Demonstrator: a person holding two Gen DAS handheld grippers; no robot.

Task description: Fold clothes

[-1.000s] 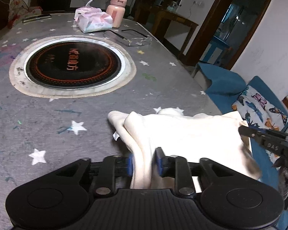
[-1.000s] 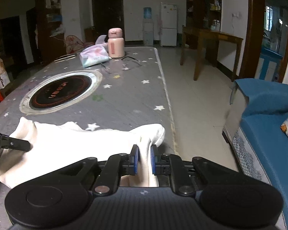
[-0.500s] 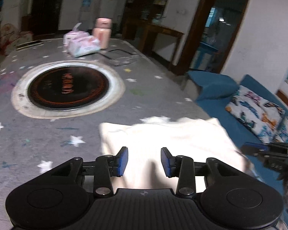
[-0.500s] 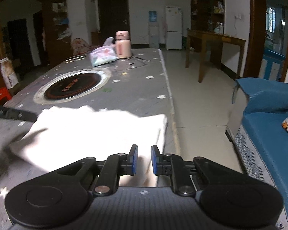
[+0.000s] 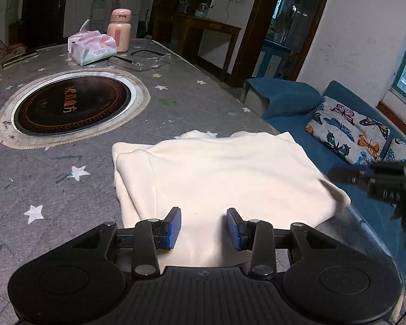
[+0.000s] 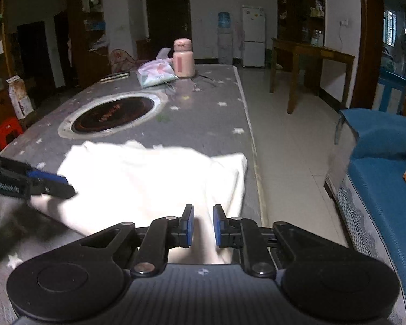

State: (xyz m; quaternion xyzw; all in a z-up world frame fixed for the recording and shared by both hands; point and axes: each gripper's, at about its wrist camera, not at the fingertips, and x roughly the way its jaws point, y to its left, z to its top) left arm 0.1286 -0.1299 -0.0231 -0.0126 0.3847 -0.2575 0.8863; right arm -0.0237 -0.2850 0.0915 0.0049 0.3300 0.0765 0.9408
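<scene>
Left wrist: soft cream garment [image 5: 224, 178] folded rectangular, flat; left claw [image 5: 203, 227] apart, right claw [image 6: 201, 226] apart, both w/ blue pads.

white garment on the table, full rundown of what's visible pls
The white garment is cream, soft and knit-like, folded into a rough rectangle and lying flat on the grey star-print table, near the edge that faces the blue sofa. Layered folds show along its left side, and a small bit of fabric sticks out at the far edge. The left gripper is open over its near edge; the right gripper is also open, with cloth seen between its fingers. Neither visibly pinches it.
</scene>
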